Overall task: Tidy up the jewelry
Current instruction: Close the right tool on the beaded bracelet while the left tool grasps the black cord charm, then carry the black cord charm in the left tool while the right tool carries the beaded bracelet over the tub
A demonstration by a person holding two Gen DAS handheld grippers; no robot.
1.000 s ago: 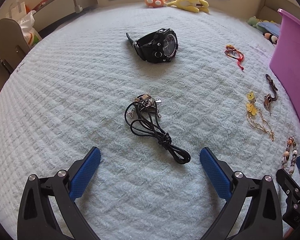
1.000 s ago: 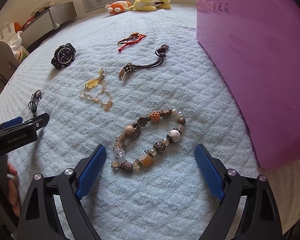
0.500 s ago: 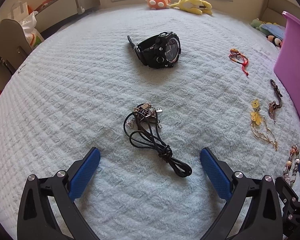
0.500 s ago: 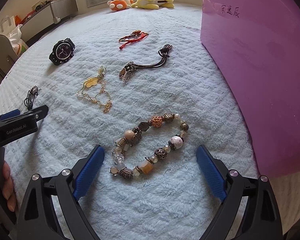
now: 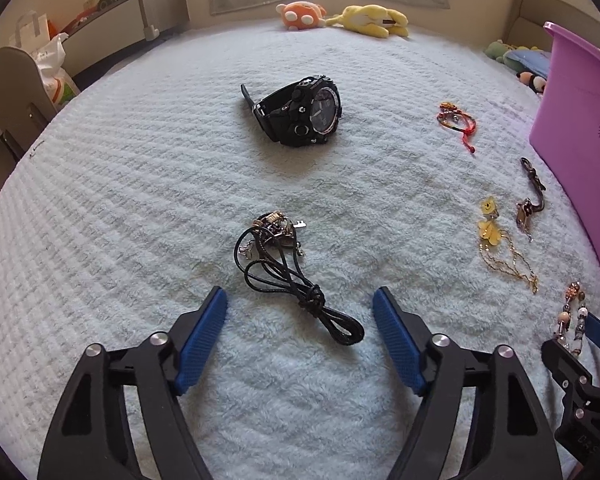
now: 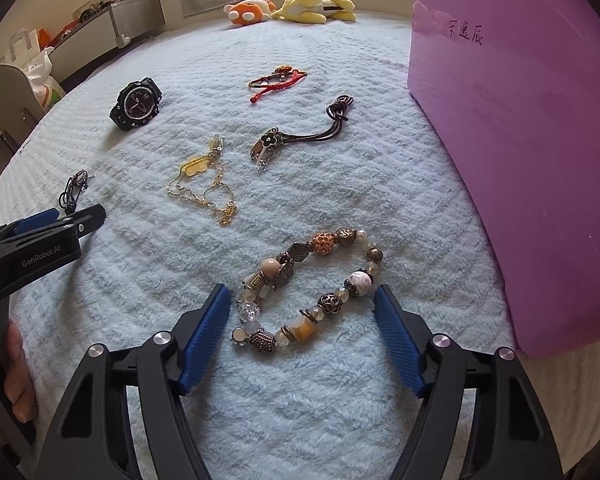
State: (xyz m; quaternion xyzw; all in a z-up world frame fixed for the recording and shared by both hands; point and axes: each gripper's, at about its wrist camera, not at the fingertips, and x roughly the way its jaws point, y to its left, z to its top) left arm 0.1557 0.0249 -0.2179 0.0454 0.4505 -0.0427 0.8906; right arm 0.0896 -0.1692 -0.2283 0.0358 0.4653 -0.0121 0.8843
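Between each claw's spread blue fingers lies one piece of jewelry on the pale blanket (image 5: pixel 140 208).

Both claws stand wide, holding nothing — the left gripper (image 5: pixel 300 308) brackets the knotted tail of a black cord necklace (image 5: pixel 288 272), with the black watch (image 5: pixel 300 114) well ahead of it. The right gripper (image 6: pixel 302 306) frames the near end of the beaded bracelet (image 6: pixel 308 286) — gold chain (image 6: pixel 206 188) ahead-left, purple bin (image 6: pixel 520 160) to its right.

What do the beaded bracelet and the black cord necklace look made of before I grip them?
Beaded bracelet: mixed beads, apparently antiqued metal, clear faceted glass or crystal and glossy stone or resin, judging by glints and dull bronze tones. Black cord necklace: smooth, slightly shiny cord, probably leather or waxed, knotted, with small metal charms.
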